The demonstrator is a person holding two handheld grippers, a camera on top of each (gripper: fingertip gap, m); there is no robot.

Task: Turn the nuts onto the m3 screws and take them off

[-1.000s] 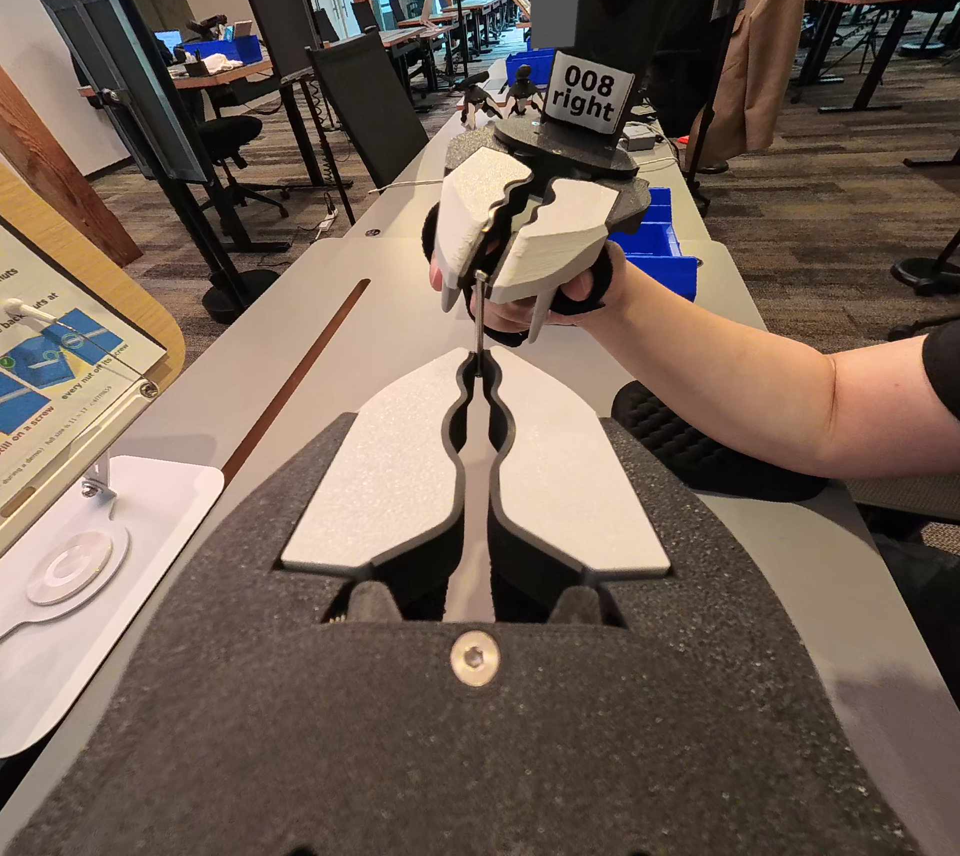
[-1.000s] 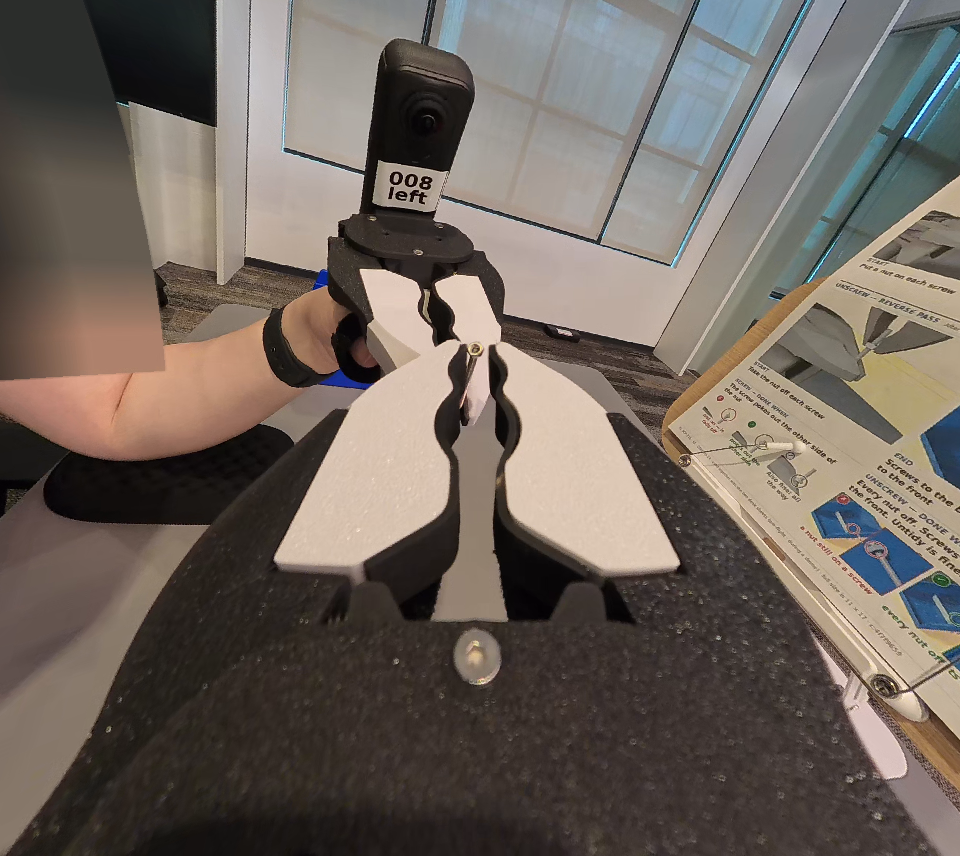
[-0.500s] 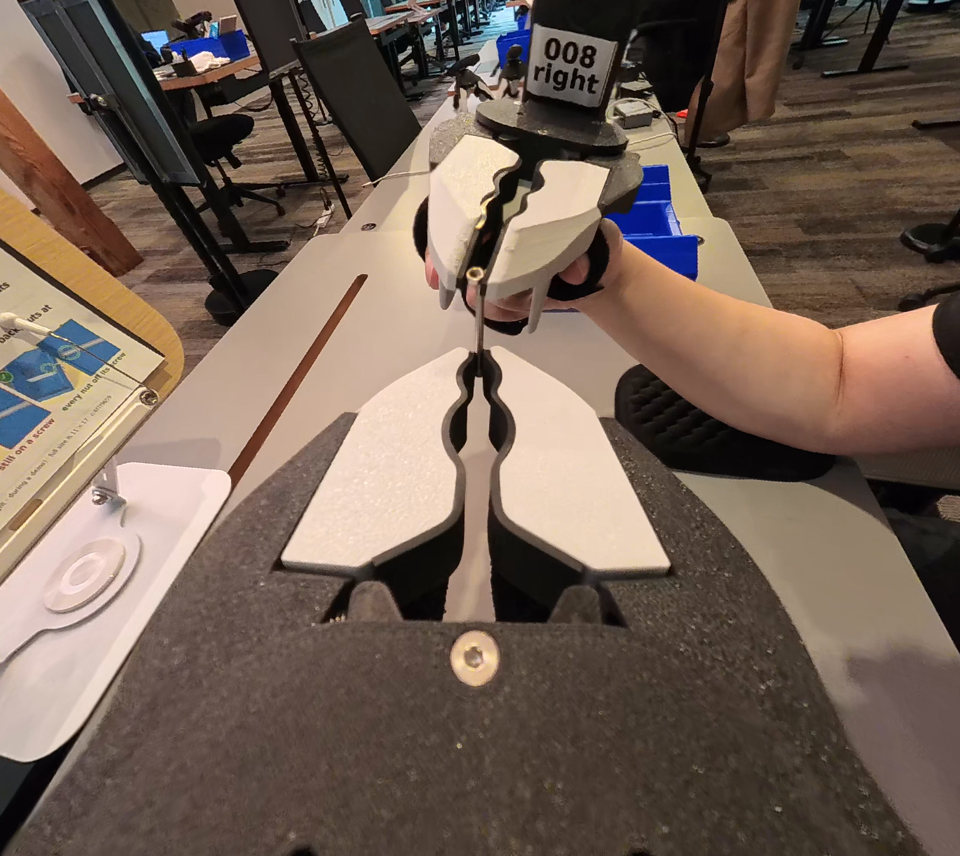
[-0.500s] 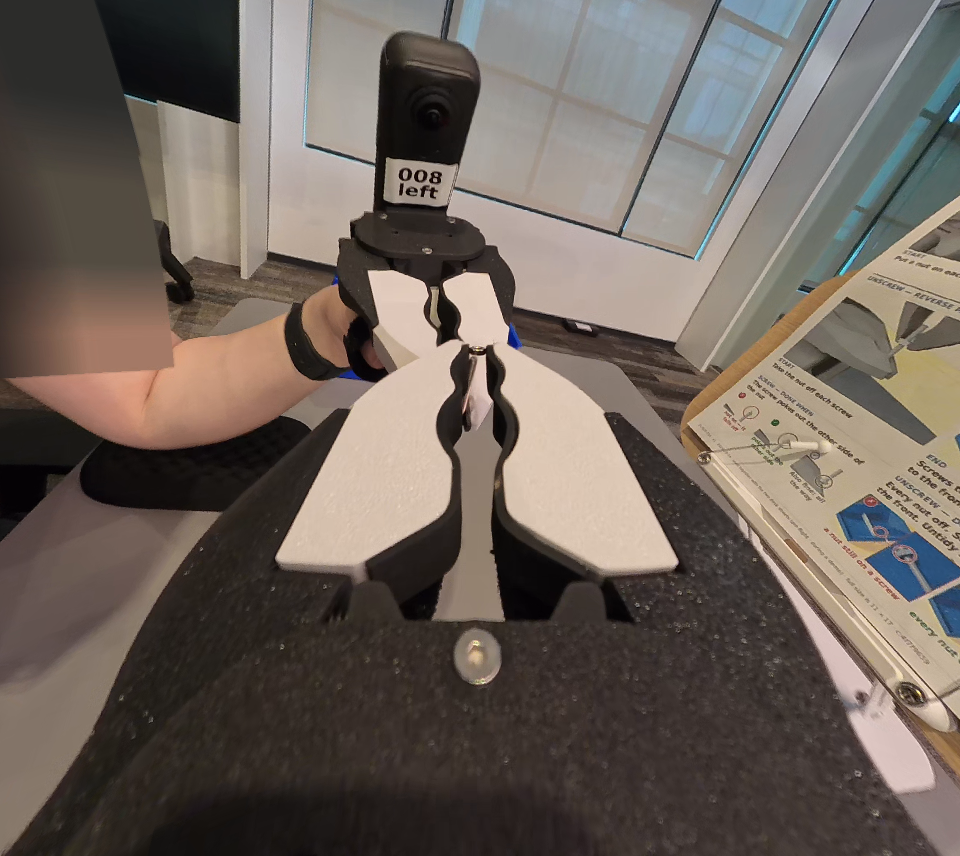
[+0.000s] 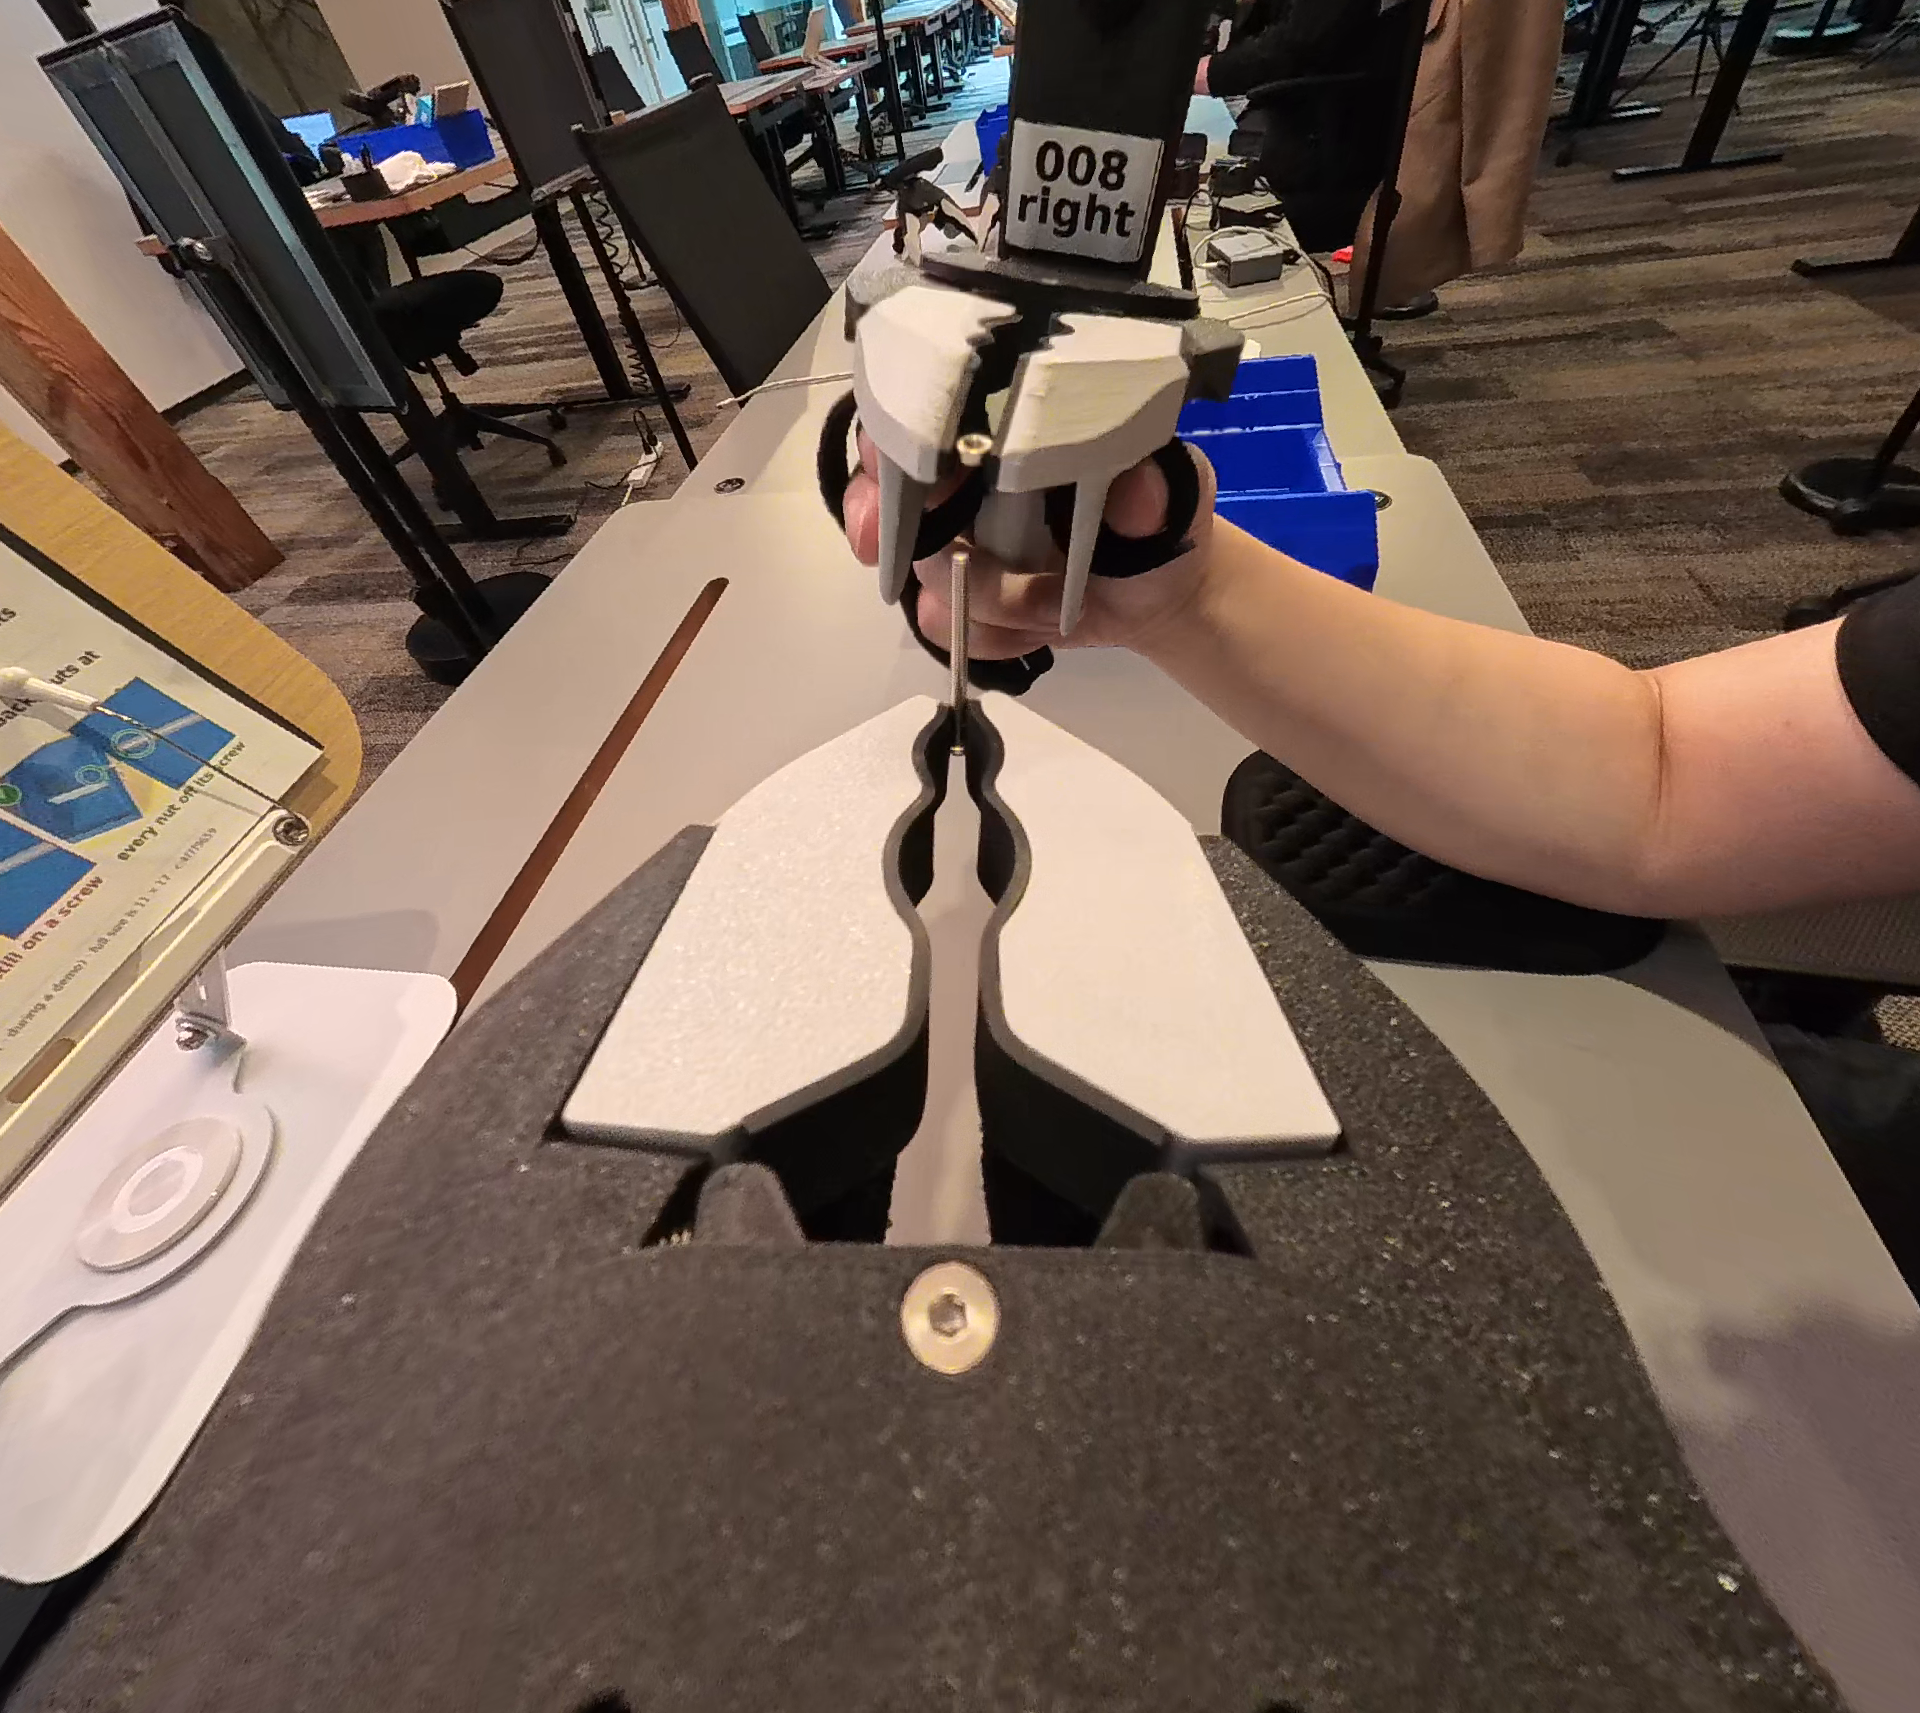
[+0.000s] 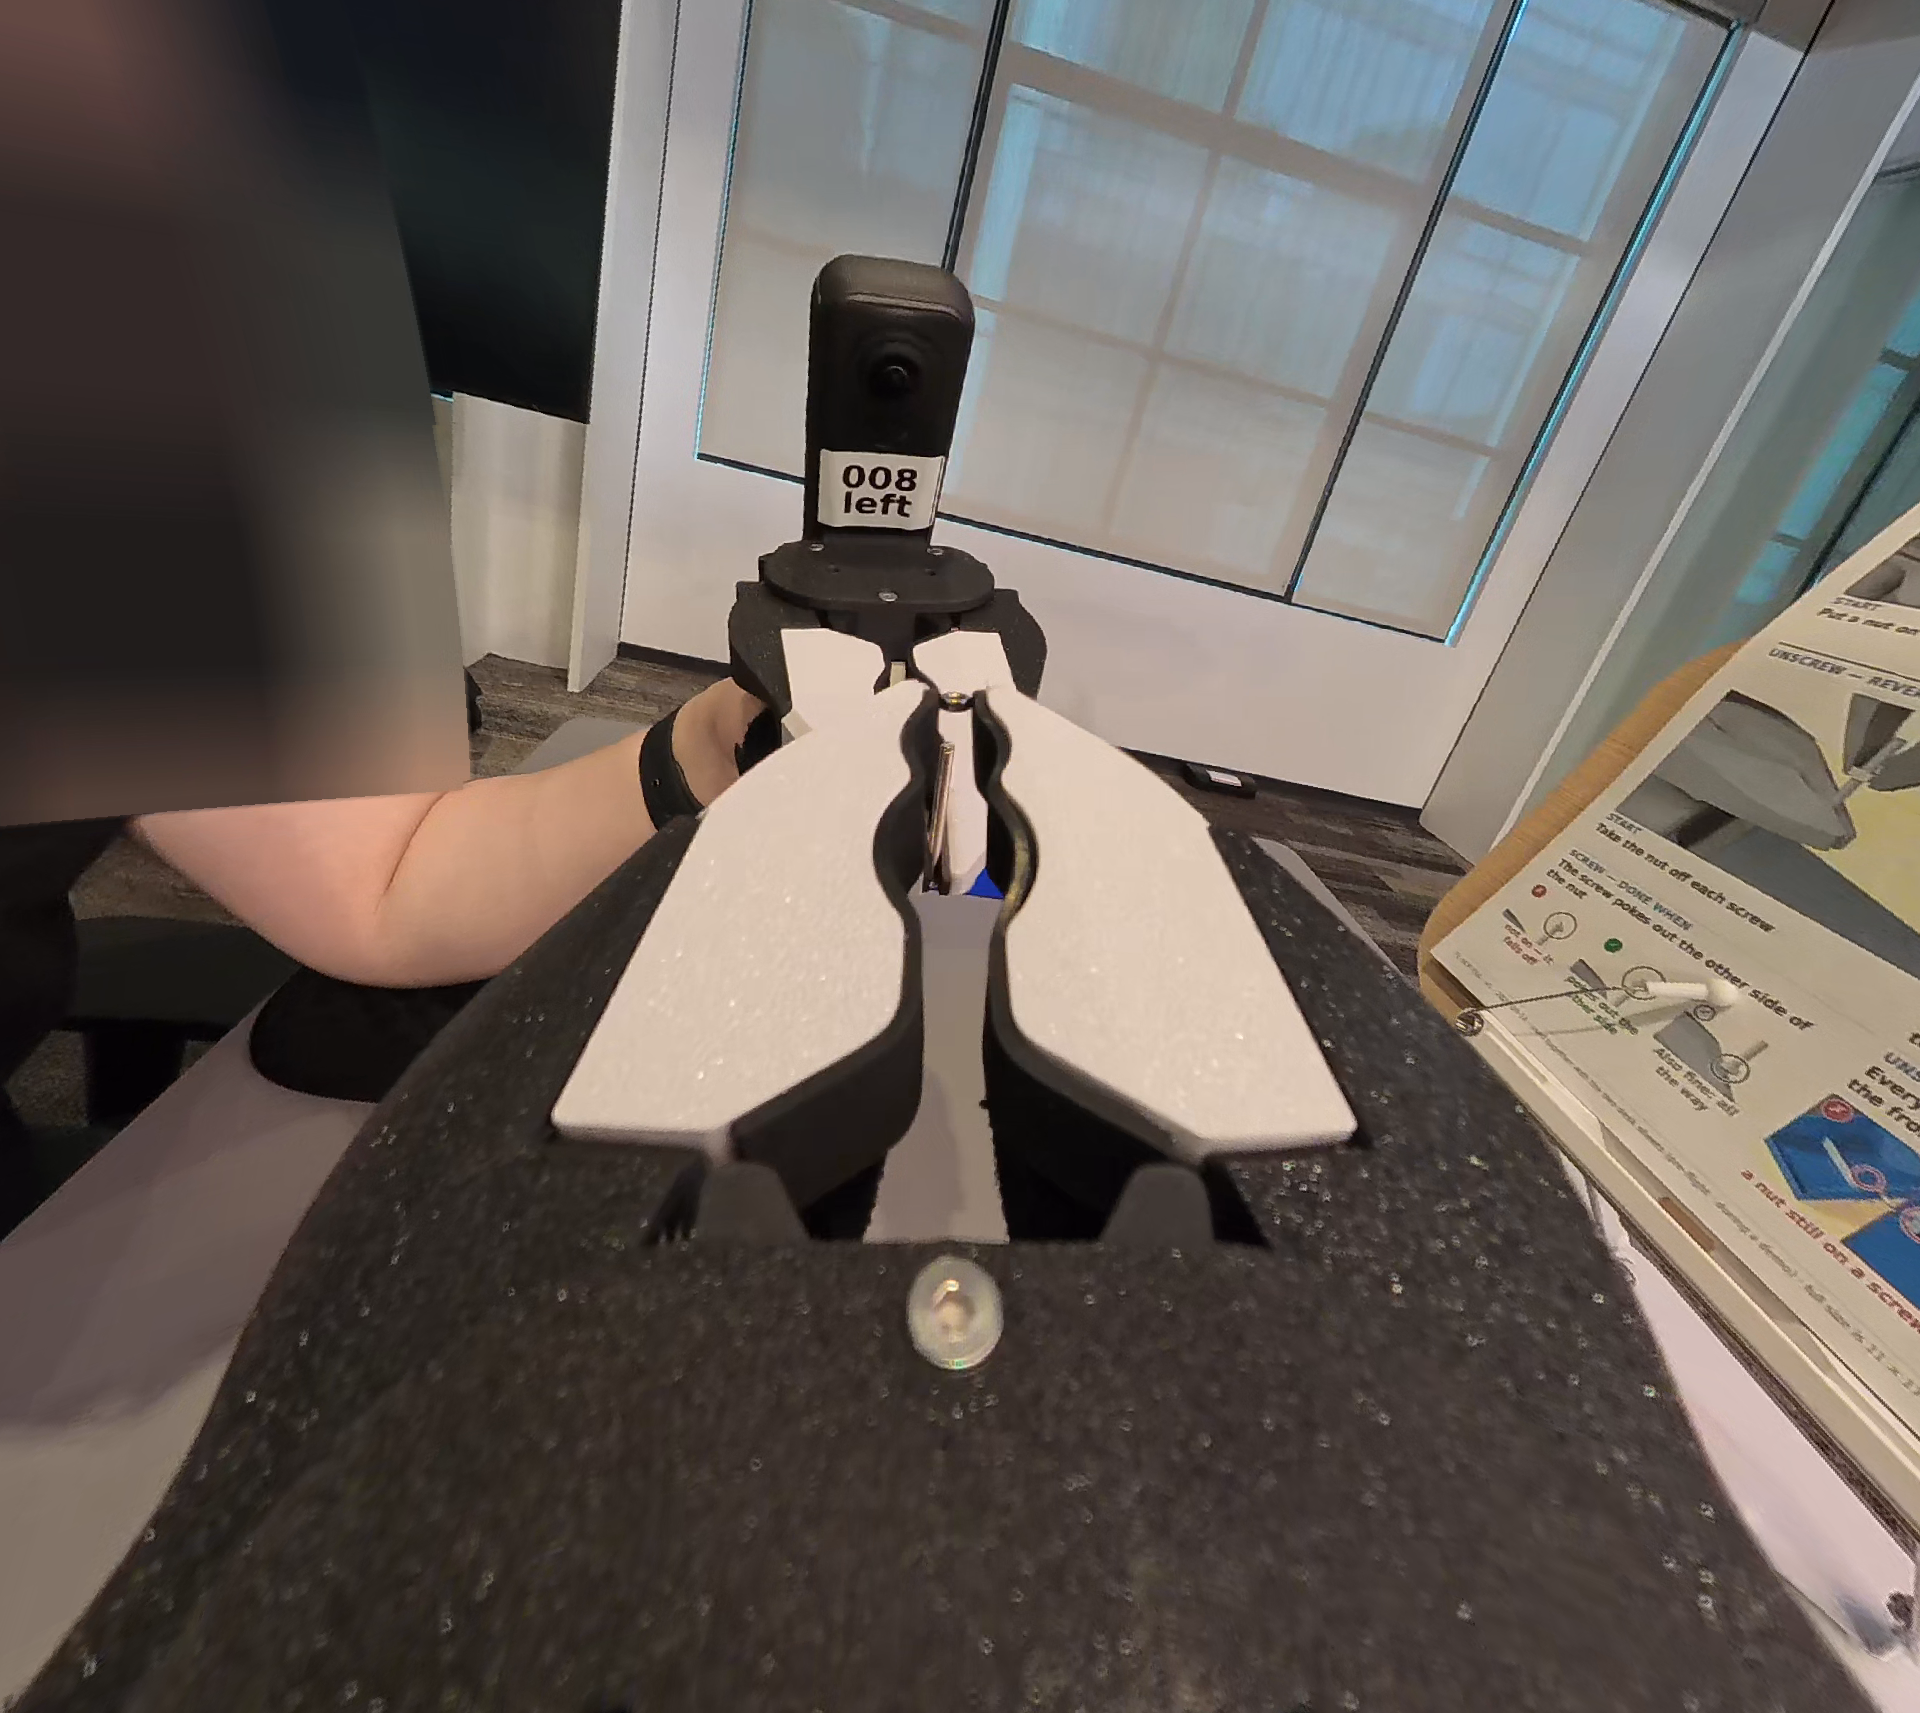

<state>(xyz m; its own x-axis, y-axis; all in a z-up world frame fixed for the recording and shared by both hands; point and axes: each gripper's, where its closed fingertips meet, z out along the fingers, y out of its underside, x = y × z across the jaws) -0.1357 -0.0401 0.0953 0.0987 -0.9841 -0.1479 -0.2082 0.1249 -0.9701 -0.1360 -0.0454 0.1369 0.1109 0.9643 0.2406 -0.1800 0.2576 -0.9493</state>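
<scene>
So the M3 screw (image 5: 958,640) is pinched at its lower end in the tips of the left gripper (image 5: 956,733), whose jaws are closed on it. In the left wrist view the shaft runs straight toward 12 o'clock, long axis in line with the gripper's fingers, free end aimed at the right gripper (image 5: 975,458). A small silvery nut (image 5: 974,445) is clamped in the right gripper's tips, just past the screw's end at 12 o'clock. A clear gap seems to be left between nut and screw tip, though from this angle it's hard to be sure how big it is.

In the right wrist view the nut (image 6: 954,700) sits at the very tip of the right gripper (image 6: 954,707), and the screw (image 6: 941,816) is seen through the slot between the fingers, pointing roughly at 12, maybe tilted a hair.

For the step in hand, probably lining up for threading: the nut's hole should be kept square to the shaft, the two axes matched before contact is made, and only light push applied while turning. Otherwise cross-threading or a dropped nut is likely. All of it is held above the grey table (image 5: 790,624).
</scene>
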